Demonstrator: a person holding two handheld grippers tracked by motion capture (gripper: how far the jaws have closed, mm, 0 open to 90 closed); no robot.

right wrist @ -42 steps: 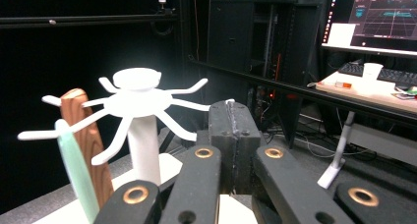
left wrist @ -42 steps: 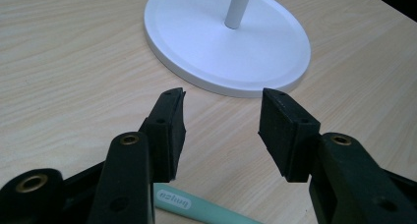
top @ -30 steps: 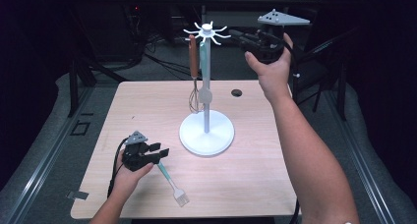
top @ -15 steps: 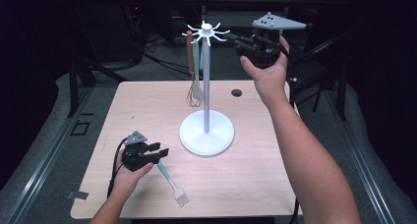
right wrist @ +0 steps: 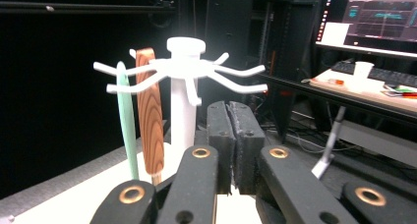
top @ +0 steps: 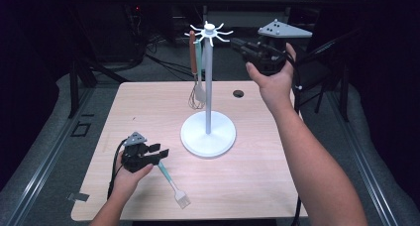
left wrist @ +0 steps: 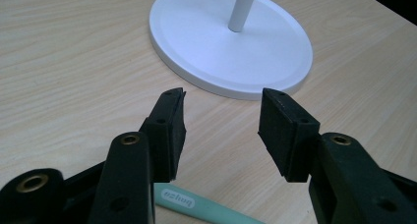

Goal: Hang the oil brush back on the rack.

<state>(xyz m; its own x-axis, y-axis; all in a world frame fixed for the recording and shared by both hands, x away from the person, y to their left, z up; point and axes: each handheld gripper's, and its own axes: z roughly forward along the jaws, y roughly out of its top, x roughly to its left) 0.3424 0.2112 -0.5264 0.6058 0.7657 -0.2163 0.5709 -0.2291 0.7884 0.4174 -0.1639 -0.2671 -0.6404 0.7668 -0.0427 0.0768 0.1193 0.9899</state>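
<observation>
Left tongs [top: 154,152] apart, on tabletop [top: 247,186] left of white hook stand [top: 208,134], over mint-green brush [top: 173,184]; handle print unreadable. Right tongs [right wrist: 231,135] nearly together, just been opening, empty, beside stand's top.

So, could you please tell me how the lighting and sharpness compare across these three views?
High view: the table is brightly lit against a nearly black room, and the white stand base looks slightly overexposed. Left gripper view: evenly lit, with the tool pads and wood grain crisp. Right gripper view: the stand's hooks look a little soft, and the monitor glows in the dim background.
</observation>
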